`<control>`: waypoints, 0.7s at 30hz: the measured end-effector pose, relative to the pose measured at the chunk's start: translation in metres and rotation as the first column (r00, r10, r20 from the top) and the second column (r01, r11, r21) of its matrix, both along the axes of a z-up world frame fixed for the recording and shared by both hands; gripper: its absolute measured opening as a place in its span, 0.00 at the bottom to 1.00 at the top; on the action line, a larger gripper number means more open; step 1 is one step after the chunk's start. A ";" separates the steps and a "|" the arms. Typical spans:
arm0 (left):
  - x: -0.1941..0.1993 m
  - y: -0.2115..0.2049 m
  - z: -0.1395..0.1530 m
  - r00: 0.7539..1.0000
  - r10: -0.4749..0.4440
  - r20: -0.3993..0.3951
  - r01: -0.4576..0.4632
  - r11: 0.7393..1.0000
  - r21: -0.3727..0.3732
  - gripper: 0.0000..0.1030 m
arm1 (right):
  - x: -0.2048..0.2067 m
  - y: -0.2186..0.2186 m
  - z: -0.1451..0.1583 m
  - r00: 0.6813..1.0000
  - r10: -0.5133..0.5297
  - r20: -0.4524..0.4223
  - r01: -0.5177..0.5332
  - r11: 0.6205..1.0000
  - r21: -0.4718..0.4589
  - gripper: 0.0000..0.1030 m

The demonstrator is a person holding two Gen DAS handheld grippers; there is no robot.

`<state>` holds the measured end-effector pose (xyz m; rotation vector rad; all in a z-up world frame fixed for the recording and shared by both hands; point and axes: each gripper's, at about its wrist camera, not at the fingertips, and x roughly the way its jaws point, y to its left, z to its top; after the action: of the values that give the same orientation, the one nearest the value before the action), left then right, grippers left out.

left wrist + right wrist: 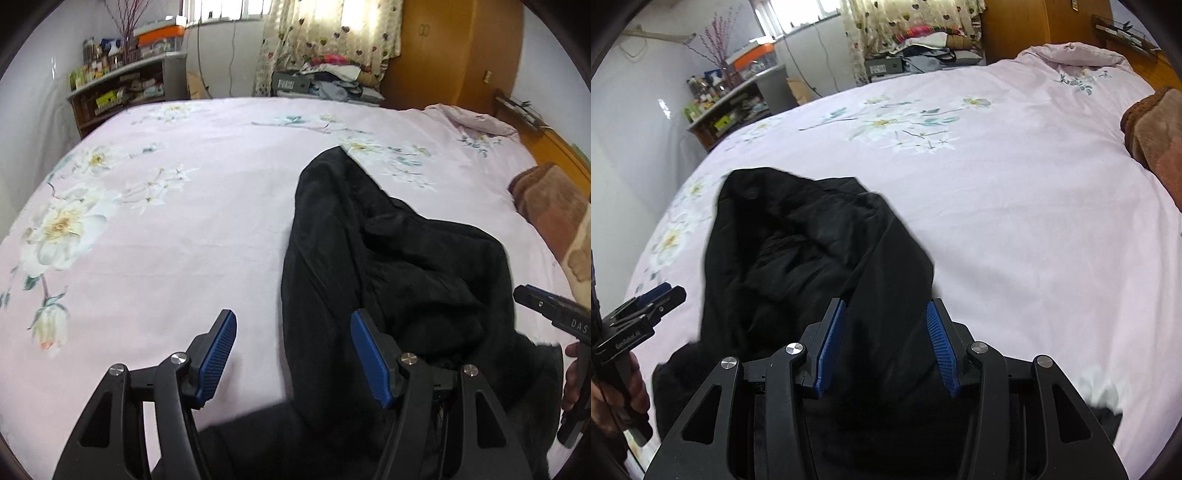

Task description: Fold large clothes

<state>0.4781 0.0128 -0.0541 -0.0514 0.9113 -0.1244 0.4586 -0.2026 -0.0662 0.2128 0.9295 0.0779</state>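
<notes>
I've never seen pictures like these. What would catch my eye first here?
Most likely the black garment, lying crumpled in a dark heap on the pale pink flowered bedspread, near the bed's front edge. Next, the two open grippers with blue pads at the bottom of each view: the left gripper at the garment's left edge, the right gripper over the cloth. Behind the bed stand a cluttered shelf and heart-patterned curtains.

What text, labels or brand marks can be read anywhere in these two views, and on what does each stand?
"DAS": on the body of the right gripper, cut off by the frame edge.
"GenRobot.AI": on the body of the left gripper, small but legible.
Packages on the shelf: print too small to read.
Grey box under the curtain: label blurred.
</notes>
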 end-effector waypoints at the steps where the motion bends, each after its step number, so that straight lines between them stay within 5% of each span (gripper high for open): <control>1: 0.006 0.000 -0.003 1.000 0.001 -0.009 -0.001 1.000 -0.014 0.65 | 0.008 -0.002 -0.004 1.000 -0.006 -0.010 0.006 1.000 -0.001 0.45; 7: 0.034 -0.016 -0.010 0.999 -0.048 -0.005 0.048 0.997 -0.068 0.62 | 0.038 -0.007 -0.017 1.000 -0.011 -0.021 0.011 1.000 0.020 0.45; 9: 0.042 -0.023 -0.014 0.997 -0.072 -0.026 0.069 0.994 -0.079 0.32 | 0.042 -0.002 -0.017 1.000 0.018 -0.024 -0.018 1.000 0.003 0.34; 10: 0.042 -0.026 -0.015 0.997 -0.075 -0.036 0.073 0.995 -0.067 0.13 | 0.041 0.002 -0.016 0.999 0.023 -0.023 -0.023 1.000 -0.008 0.07; 11: 0.041 -0.030 -0.014 0.996 -0.082 -0.025 0.080 0.995 -0.060 0.09 | 0.039 0.003 -0.014 1.000 0.022 -0.018 -0.022 1.000 -0.010 0.06; 21: -0.054 0.002 0.063 0.979 -0.089 0.184 0.119 0.981 -0.156 0.05 | -0.058 -0.004 0.066 0.983 0.025 0.182 -0.041 0.996 0.085 0.05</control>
<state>0.4240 0.0148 0.0090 -0.1452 0.7245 -0.2986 0.4002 -0.2066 0.0000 0.2681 0.7489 0.1666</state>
